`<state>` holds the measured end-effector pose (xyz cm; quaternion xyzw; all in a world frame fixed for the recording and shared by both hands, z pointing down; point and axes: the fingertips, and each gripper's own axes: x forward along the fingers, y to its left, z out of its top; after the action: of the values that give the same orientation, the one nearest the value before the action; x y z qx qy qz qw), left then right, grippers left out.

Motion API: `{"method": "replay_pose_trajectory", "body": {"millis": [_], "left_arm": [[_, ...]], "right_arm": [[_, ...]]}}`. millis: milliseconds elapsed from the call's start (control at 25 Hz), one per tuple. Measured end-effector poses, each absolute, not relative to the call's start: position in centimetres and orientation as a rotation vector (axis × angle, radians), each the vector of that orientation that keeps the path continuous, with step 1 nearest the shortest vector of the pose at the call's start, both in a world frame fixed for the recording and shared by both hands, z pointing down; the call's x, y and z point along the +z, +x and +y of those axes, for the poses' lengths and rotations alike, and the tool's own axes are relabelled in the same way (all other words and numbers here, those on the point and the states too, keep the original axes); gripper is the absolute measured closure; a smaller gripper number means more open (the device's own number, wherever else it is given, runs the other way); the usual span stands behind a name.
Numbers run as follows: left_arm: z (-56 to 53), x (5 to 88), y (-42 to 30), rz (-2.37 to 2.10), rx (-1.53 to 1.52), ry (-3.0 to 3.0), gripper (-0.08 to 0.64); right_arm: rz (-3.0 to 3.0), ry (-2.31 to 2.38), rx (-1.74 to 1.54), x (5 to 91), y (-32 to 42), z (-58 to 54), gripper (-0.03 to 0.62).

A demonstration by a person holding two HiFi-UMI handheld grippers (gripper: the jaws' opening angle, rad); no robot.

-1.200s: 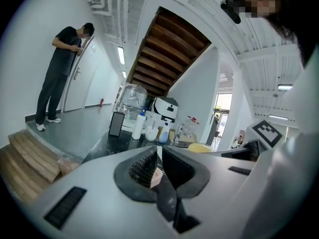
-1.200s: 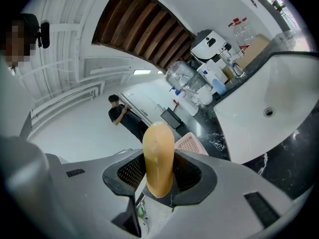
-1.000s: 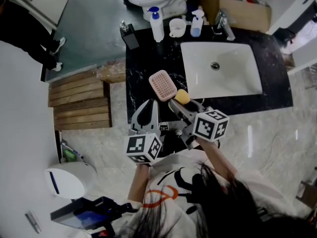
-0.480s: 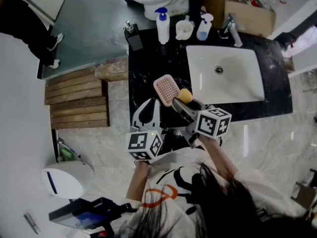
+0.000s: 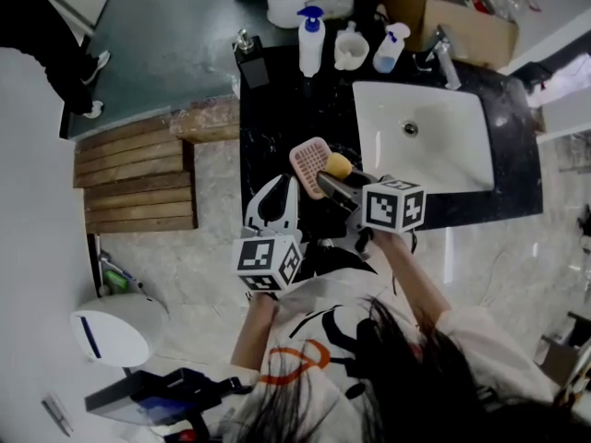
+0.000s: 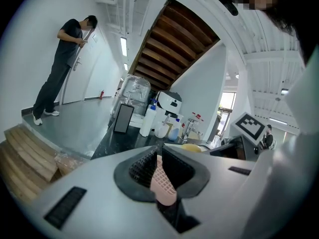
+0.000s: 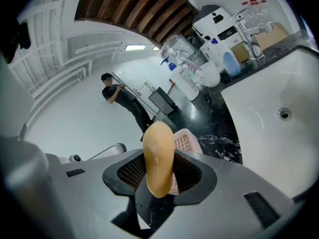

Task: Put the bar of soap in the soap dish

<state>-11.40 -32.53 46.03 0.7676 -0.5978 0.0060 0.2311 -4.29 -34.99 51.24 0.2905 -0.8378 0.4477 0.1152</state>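
The pink grid soap dish is lifted over the black marble counter, and my left gripper is shut on its near edge. In the left gripper view the dish stands edge-on between the jaws of that gripper. My right gripper is shut on the yellow bar of soap, which sits at the dish's right edge. From the right gripper the soap stands upright in the jaws, with the dish just behind it.
A white sink lies right of the grippers, with a faucet behind it. At the counter's back stand a black dispenser, a pump bottle, a cup and a spray bottle. Wooden steps are at the left.
The right gripper has carried the soap up and left until it meets the dish's right edge. The dish has tipped more steeply in the left gripper.
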Motion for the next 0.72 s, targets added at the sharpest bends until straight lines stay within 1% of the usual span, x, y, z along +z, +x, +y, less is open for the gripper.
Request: {"method": "replay_pose_trajectory", "body": {"millis": [440, 720], "left_arm": [[-33.9, 46.6, -12.4, -1.617, 0.01, 2.105, 0.528], [-34.3, 46.6, -13.1, -1.618, 0.007, 2.1, 0.528]], "right_arm": [[-2.34, 0.74, 1.208, 53.7, -6.1, -35.4, 0.429], [-2.335, 0.755, 1.187, 54.0, -6.8, -35.9, 0.428]]}}
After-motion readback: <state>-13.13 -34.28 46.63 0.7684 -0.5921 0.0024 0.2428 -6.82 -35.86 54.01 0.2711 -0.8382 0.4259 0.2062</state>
